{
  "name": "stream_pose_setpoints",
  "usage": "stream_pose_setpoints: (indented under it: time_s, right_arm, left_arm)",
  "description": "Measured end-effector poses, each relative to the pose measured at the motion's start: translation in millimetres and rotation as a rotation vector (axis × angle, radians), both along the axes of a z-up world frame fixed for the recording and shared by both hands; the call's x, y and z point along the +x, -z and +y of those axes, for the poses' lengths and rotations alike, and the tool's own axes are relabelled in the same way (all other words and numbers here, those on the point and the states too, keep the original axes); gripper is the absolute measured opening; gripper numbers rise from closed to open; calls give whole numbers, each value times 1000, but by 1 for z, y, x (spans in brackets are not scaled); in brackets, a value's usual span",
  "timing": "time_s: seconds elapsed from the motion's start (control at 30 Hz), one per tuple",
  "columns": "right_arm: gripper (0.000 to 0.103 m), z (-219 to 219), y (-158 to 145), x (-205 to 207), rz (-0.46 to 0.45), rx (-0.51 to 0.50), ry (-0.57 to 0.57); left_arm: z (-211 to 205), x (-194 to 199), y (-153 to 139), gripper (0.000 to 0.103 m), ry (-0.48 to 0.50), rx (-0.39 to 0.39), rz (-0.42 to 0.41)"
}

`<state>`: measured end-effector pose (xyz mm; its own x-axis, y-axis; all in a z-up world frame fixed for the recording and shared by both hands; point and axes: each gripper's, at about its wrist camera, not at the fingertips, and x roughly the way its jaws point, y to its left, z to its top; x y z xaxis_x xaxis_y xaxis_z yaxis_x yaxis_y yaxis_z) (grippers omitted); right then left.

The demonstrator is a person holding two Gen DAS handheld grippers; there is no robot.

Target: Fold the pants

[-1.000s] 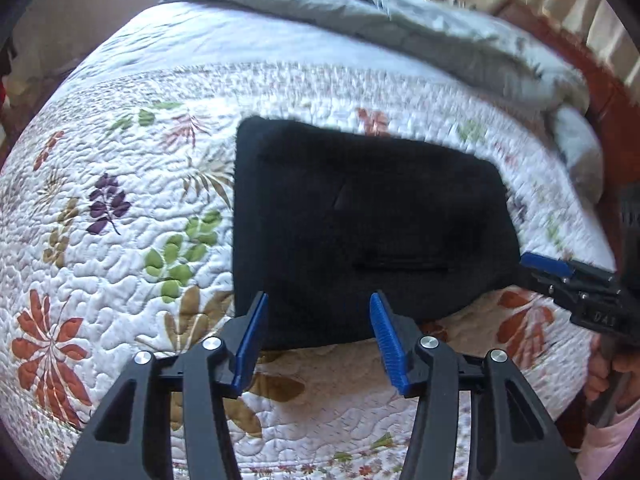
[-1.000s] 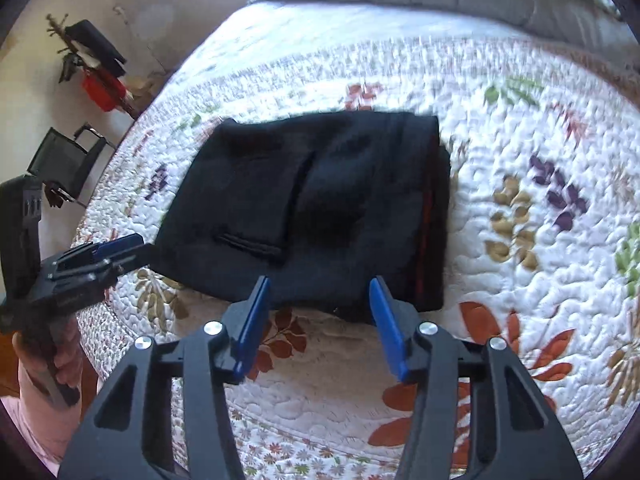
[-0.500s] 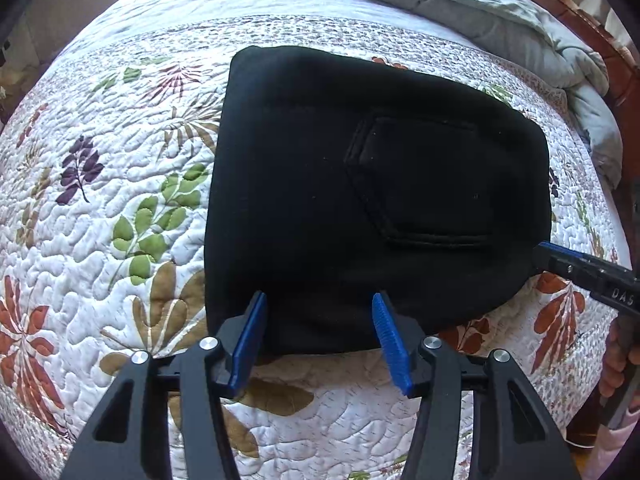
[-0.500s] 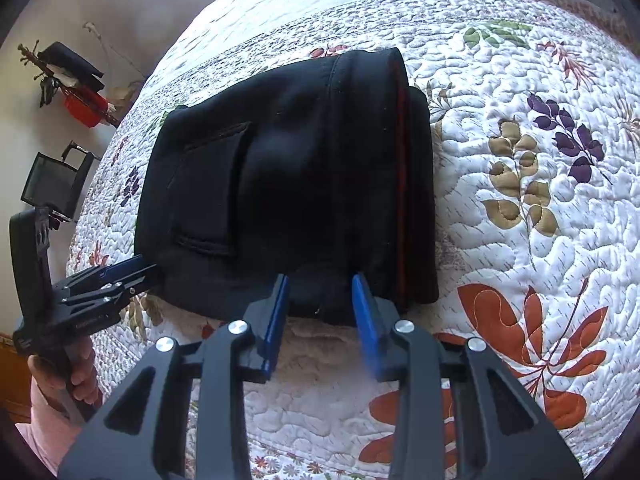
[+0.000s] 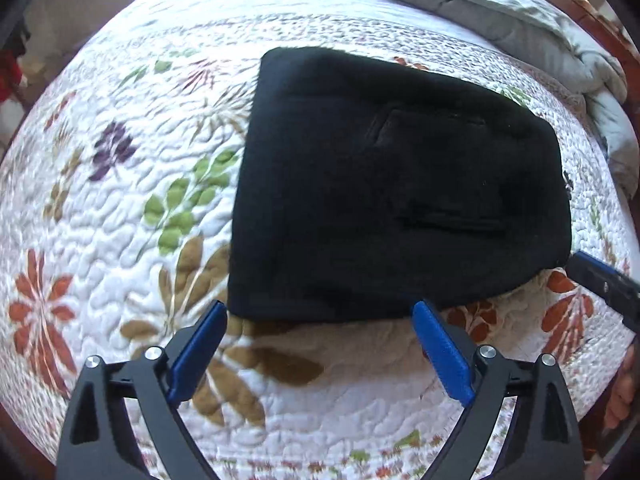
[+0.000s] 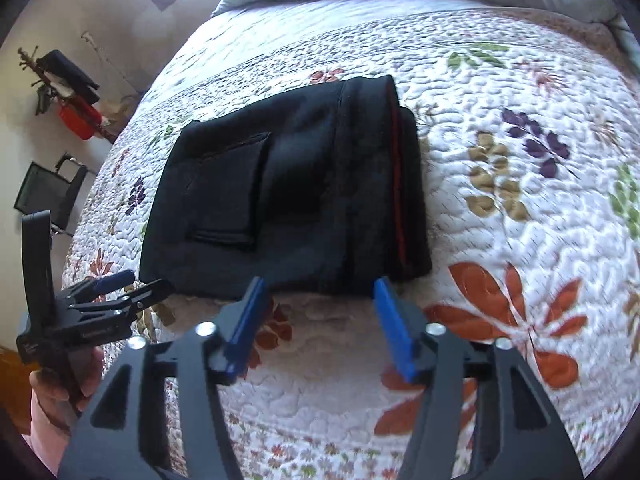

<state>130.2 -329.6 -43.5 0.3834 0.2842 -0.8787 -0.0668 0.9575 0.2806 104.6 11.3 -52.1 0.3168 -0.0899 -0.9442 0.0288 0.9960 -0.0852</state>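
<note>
Two blue-padded black grippers, your left gripper (image 5: 318, 312) and right gripper (image 6: 318, 286), are both opening, clamping nothing, just beside the folded black fleece pants (image 5: 400, 192) on the floral quilted bedspread (image 5: 120, 200).

Left gripper (image 5: 320, 312): jaws now opening to a far wider spread than half a second ago, with only quilt (image 5: 120, 240) between the pads (image 5: 198, 350) — nothing gripped. Right gripper (image 6: 318, 290): jaws narrowed half a second ago and are now opening again, set just short of the near edge of the folded pants (image 6: 288, 200), not touching them.
</note>
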Motion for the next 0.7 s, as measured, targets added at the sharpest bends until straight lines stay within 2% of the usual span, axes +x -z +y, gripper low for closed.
stream_pose_setpoints:
  time_s: [0.07, 0.13, 0.2, 0.27, 0.47, 0.7]
  right_arm:
    - [81, 2, -2, -9, 4, -12, 25]
    - [90, 6, -2, -16, 6, -43, 43]
    - [91, 10, -3, -23, 1, -66, 50]
    - [94, 15, -4, -29, -1, -92, 53]
    - [96, 31, -6, -38, -1, -180, 64]
    - [96, 34, -11, -51, -4, -170, 79]
  left_arm:
    - [5, -8, -3, 94, -32, 8, 3]
    - [6, -16, -8, 94, -41, 32, -11]
    - [5, -25, -16, 94, -45, 58, -39]
    - [4, -34, -24, 96, -39, 49, -57]
    - [-2, -51, -41, 99, -18, 63, -99]
    - [4, -56, -50, 99, -34, 59, -103]
